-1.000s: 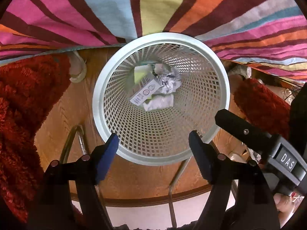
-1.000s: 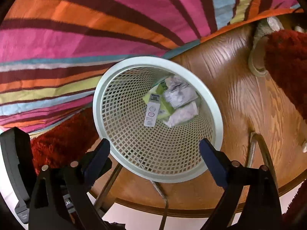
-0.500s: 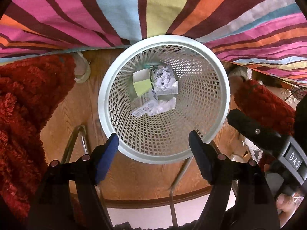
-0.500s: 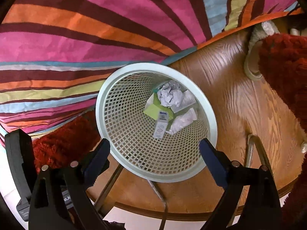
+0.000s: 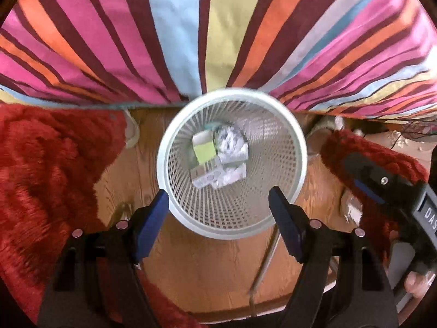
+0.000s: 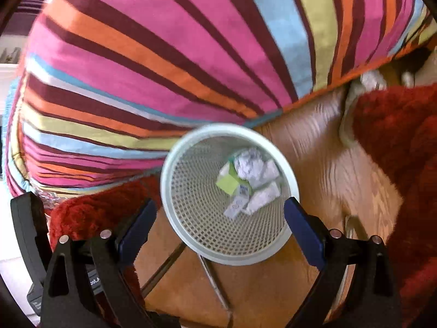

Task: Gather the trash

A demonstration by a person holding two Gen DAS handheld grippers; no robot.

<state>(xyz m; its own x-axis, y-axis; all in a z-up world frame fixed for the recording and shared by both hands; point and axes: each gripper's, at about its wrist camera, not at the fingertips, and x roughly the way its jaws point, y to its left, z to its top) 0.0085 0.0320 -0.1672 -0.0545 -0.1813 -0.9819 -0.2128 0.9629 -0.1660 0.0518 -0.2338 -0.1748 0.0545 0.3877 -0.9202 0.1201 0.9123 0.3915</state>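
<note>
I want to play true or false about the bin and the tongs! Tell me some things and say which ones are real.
1. The white mesh bin has crumpled paper in it. True.
2. The bin is lying on its side. False: it stands upright with its open mouth facing up.
3. The left tongs are holding a piece of trash. False: they are open with nothing between them.
4. A lime-green piece lies among the trash in the bin. True.
5. The bin stands on a wooden surface next to a striped cloth. True.
6. The right tongs are squeezed shut. False: they stand wide open and empty.
</note>
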